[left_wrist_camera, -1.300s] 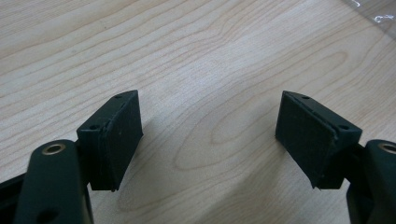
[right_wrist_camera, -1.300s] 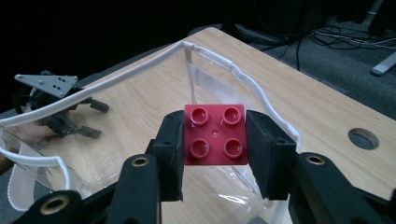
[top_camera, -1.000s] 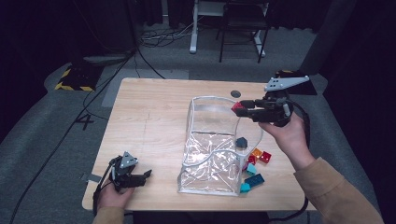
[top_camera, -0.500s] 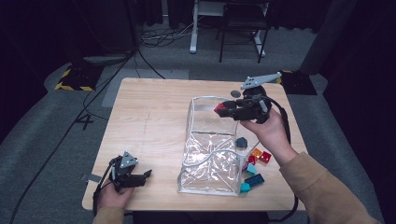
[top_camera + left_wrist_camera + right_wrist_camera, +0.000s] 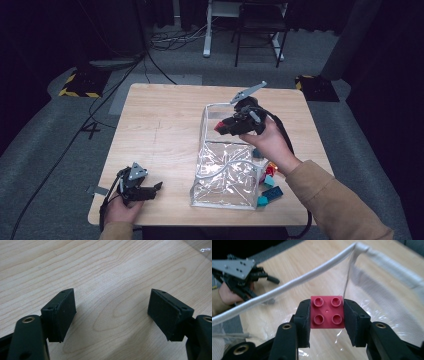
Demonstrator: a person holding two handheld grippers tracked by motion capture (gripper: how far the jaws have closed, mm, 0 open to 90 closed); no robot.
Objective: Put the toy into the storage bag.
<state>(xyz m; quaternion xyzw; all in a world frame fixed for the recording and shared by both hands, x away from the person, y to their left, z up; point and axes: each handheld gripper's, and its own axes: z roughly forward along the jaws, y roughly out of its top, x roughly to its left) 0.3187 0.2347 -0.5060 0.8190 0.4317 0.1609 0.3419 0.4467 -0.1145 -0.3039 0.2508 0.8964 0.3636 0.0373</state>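
Right gripper [image 5: 223, 125], jaws pinching the red brick [image 5: 327, 312], has moved from right of frame to centre, above the clear bag [image 5: 227, 175]'s open mouth; release looks next. Left gripper [image 5: 152, 189], jaws spread and empty, rests unmoved at lower left on the table [image 5: 160, 125].

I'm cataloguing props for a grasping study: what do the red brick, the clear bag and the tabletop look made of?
Red brick: hard moulded plastic by the look, smooth with a slight sheen and crisp round studs.
Clear bag: thin see-through film, probably soft vinyl, crinkled and glinting, with a white rim that may be fabric piping.
Tabletop: pale wood or wood-look laminate; grain lines show, matte finish.
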